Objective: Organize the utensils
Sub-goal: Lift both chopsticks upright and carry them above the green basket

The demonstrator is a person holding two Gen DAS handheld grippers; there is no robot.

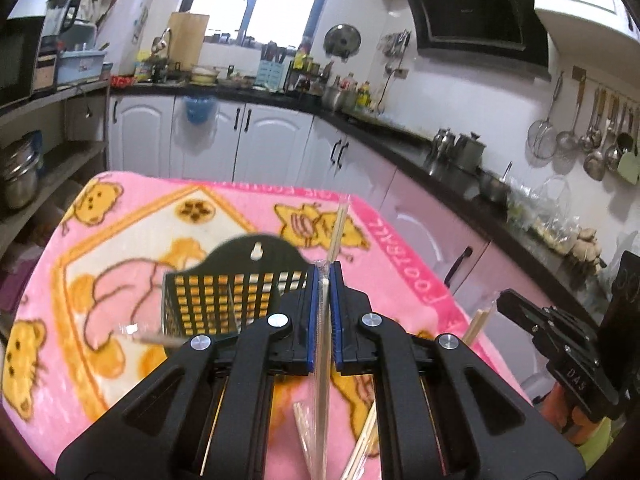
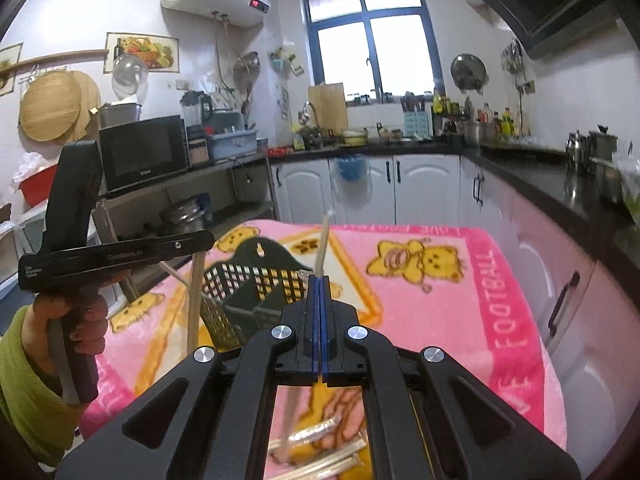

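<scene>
My left gripper (image 1: 328, 270) is shut on a pair of wooden chopsticks in a clear wrapper (image 1: 338, 226), which stick up past the blue pads and run down between the arms. Just left of it a black slotted utensil basket (image 1: 224, 292) stands on the pink blanket (image 1: 400, 264). My right gripper (image 2: 319, 280) is shut on another wrapped chopstick pair (image 2: 323, 244), above and right of the same basket (image 2: 248, 292). The left gripper (image 2: 206, 242) also shows at the left of the right wrist view, held by a hand with a green sleeve, its chopsticks (image 2: 194, 300) hanging down.
Loose chopsticks (image 2: 320, 462) and a foil-wrapped item (image 2: 316, 430) lie on the blanket near me. Another wrapped stick (image 1: 156, 338) lies left of the basket. White cabinets and a black counter (image 1: 440, 156) crowded with pots run behind and along the right.
</scene>
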